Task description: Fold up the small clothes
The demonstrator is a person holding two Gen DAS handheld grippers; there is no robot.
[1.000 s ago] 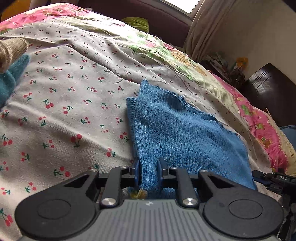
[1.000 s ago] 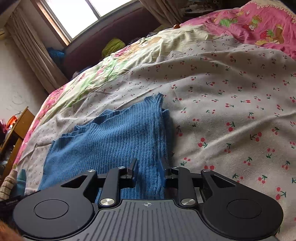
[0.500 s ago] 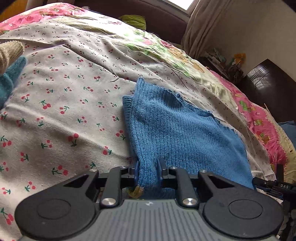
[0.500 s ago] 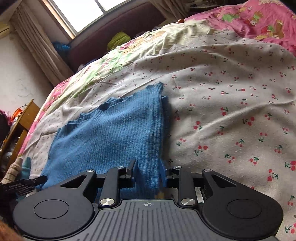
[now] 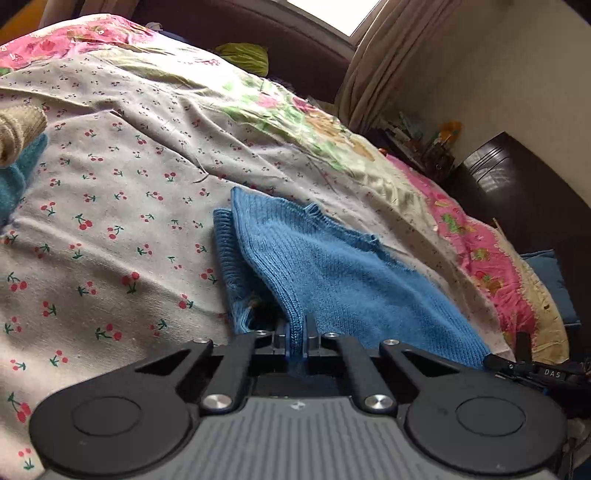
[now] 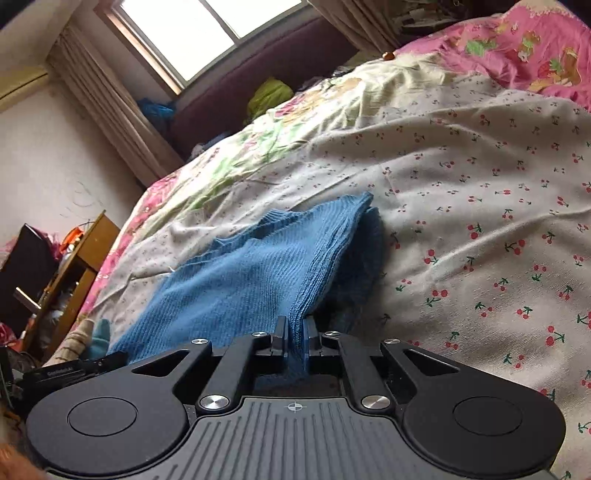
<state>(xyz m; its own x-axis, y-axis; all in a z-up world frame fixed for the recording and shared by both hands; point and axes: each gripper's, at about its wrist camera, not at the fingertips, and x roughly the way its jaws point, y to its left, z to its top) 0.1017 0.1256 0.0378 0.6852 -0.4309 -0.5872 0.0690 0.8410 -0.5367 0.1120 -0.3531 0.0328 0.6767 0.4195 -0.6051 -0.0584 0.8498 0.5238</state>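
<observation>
Now we pinch the blue knit garment (image 5: 332, 266) in both: the left hand-held gripper (image 5: 295, 334) and right hand-held gripper (image 6: 294, 332) each clamp its near hem, lifted off the bed (image 5: 110, 221). It stretches straight ahead of us; open cherry-print sheet lies beyond for folding forward.

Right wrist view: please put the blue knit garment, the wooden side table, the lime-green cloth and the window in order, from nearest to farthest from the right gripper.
1. Blue knit garment: clamped in the right gripper.
2. Wooden side table: far left, beside the bed.
3. Lime-green cloth: by the dark headboard, centre top.
4. Window: above and behind the headboard.
</observation>
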